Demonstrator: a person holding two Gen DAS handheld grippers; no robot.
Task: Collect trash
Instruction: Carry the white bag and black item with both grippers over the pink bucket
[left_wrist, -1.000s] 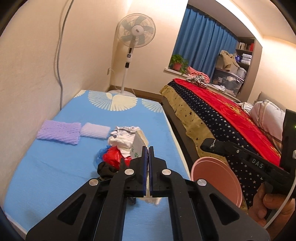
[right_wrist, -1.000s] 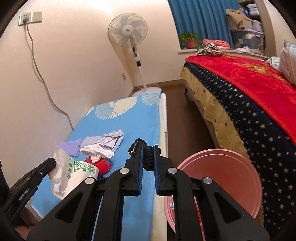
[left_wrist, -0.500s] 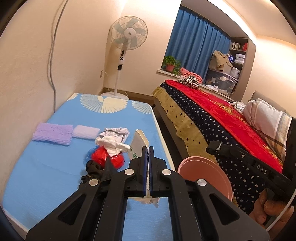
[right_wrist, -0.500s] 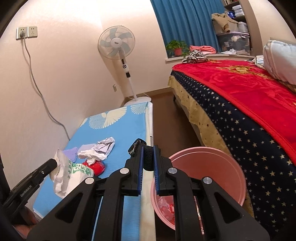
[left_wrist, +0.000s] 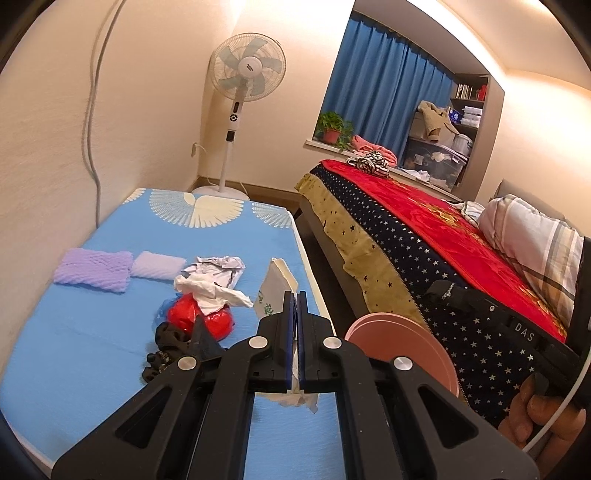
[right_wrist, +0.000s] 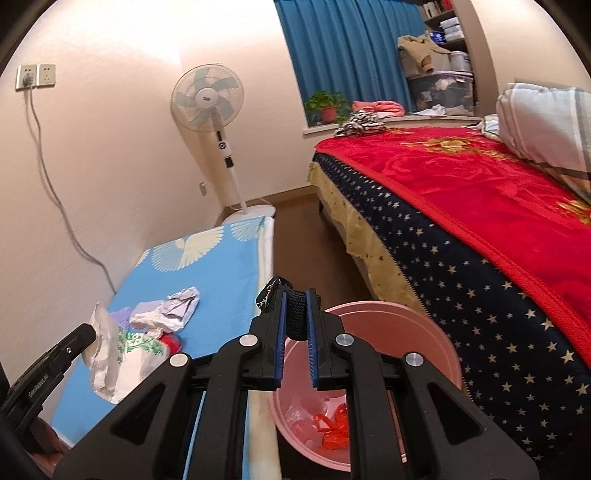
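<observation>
Our right gripper (right_wrist: 296, 314) is now hanging over the round pink plastic bin (right_wrist: 424, 325), pinching black knitted fabric (right_wrist: 295, 314), ready to drop, while our left gripper (left_wrist: 294, 306) is clamping a white printed plastic bag (left_wrist: 273, 288) over the blue mat (left_wrist: 92, 354)

A sky-blue foam mat (left_wrist: 110, 332) carries a cream fan-shell print. On it lie a glossy red plastic bag (left_wrist: 199, 317), crumpled white paper (left_wrist: 210, 291) and lilac mesh foam sleeves (left_wrist: 94, 269). A round pink plastic bucket (right_wrist: 436, 332) holds orange-red scraps. The big bed's blanket (right_wrist: 480, 206) is red, bordered navy with pale stars.
</observation>
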